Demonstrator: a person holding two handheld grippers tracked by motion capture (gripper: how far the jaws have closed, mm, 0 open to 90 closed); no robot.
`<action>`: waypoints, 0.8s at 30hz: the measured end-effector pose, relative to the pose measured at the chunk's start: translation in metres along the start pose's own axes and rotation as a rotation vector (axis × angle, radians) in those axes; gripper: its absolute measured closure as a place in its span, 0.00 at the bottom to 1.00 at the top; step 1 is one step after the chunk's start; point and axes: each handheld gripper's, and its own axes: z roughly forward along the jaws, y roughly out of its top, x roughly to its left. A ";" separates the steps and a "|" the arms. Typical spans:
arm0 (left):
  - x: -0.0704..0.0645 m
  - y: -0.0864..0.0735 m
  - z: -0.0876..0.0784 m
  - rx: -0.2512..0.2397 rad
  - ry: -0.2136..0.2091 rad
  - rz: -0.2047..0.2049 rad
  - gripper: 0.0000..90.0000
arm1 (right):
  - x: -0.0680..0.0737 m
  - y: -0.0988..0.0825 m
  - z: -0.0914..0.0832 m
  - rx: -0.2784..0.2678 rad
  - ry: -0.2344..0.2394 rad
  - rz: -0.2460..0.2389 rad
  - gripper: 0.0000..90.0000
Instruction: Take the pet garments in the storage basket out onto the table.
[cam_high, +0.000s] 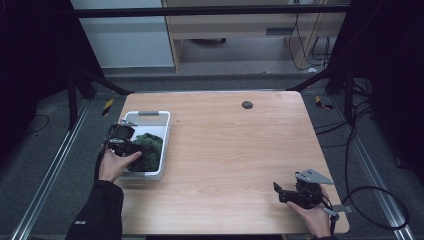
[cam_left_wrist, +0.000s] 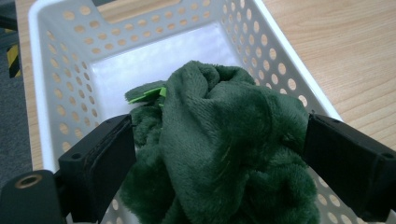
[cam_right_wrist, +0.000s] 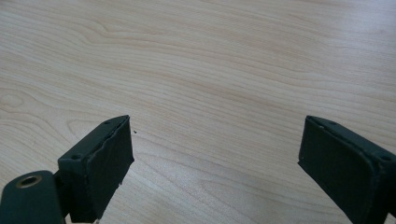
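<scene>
The wooden table took up most of my view, bare across its middle and right. On its left edge sat the white perforated basket, long side running near to far, which kept it within easy reach of my left hand. Inside it lay the dark green plush cloth, bunched into a loose heap against the near end, with the far part of the basket floor uncovered. A small bright green tag poked out from the folds on its far side.

My left gripper was over the near end of the basket, its jaws spread wide on either side of the heap. The cloth bulged between them and brushed the pads, but I judged the pads were not pressing it; the fabric looked slack and settled on the basket floor, so I read this as the cloth let go into the basket.

My right gripper waited low at the near right corner of the table, well apart from the basket, jaws wide over bare wood with nothing between them. I took it to be parked there to stay clear.
</scene>
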 end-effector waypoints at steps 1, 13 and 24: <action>0.000 0.000 0.000 0.000 0.000 0.000 0.09 | 0.000 0.000 0.000 0.001 0.000 -0.002 0.11; 0.000 0.002 0.019 0.070 -0.008 -0.015 0.08 | 0.000 0.000 0.002 0.009 0.011 -0.007 0.10; 0.003 -0.005 0.033 0.104 -0.028 -0.026 0.12 | 0.000 -0.001 0.004 0.025 0.016 -0.015 0.09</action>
